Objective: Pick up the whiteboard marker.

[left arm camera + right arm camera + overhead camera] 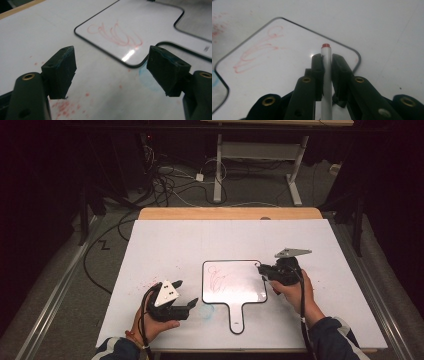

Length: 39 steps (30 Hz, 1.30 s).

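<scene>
A small paddle-shaped whiteboard (pixel 235 282) with a black rim and a handle lies mid-table; red scribbles (pixel 217 281) mark its left part. My right gripper (pixel 261 268) is at the board's upper right corner, shut on a white marker (pixel 326 65) with a red end that stands between its jaws above the whiteboard (pixel 287 55). My left gripper (pixel 185 296) rests on the table to the left of the board's handle, open with nothing between its jaws. In the left gripper view the whiteboard (pixel 140 22) and its red scribbles (pixel 117 35) lie just ahead of my left gripper (pixel 111 68).
A white sheet (pixel 165 250) covers the table, with red smudges (pixel 65 106) near my left gripper and a pale blue smear (pixel 206 310) beside the board's handle. The wooden table edge (pixel 230 213) shows at the back. Cables (pixel 170 185) and a desk frame (pixel 295 175) are on the floor beyond.
</scene>
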Each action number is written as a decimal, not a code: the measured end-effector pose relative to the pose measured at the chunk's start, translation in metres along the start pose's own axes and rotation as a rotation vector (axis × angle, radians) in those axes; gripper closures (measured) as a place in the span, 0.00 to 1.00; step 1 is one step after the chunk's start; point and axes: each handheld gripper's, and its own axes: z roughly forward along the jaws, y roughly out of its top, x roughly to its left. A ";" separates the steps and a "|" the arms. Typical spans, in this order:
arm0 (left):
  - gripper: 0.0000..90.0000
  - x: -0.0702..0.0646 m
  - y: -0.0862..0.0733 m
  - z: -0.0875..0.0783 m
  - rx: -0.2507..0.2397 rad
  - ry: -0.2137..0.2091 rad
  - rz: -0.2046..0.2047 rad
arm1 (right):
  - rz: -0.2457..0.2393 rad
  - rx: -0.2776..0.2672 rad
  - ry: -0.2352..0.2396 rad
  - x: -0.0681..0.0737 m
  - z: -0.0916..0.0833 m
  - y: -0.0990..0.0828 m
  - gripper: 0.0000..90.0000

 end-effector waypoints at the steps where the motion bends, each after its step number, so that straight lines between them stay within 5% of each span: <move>1: 0.25 0.000 0.004 0.002 -0.017 -0.019 -0.024 | -0.006 -0.024 0.018 0.003 -0.002 0.001 0.90; 5: 0.26 0.000 0.019 0.015 -0.073 -0.136 -0.106 | -0.029 -0.078 0.053 0.017 -0.010 0.006 0.90; 14: 0.27 -0.029 0.049 0.052 -0.047 -0.229 -0.075 | -0.063 -0.188 0.151 0.060 -0.017 0.008 0.90; 23: 0.37 -0.052 0.068 0.078 -0.065 -0.340 -0.124 | -0.100 -0.271 0.181 0.083 -0.022 0.005 0.90; 28: 0.47 -0.054 0.074 0.083 -0.087 -0.327 -0.144 | -0.105 -0.281 0.174 0.085 -0.023 0.004 0.90; 39: 0.73 -0.053 0.074 0.082 -0.083 -0.301 -0.091 | -0.125 -0.293 0.165 0.087 -0.029 0.003 0.90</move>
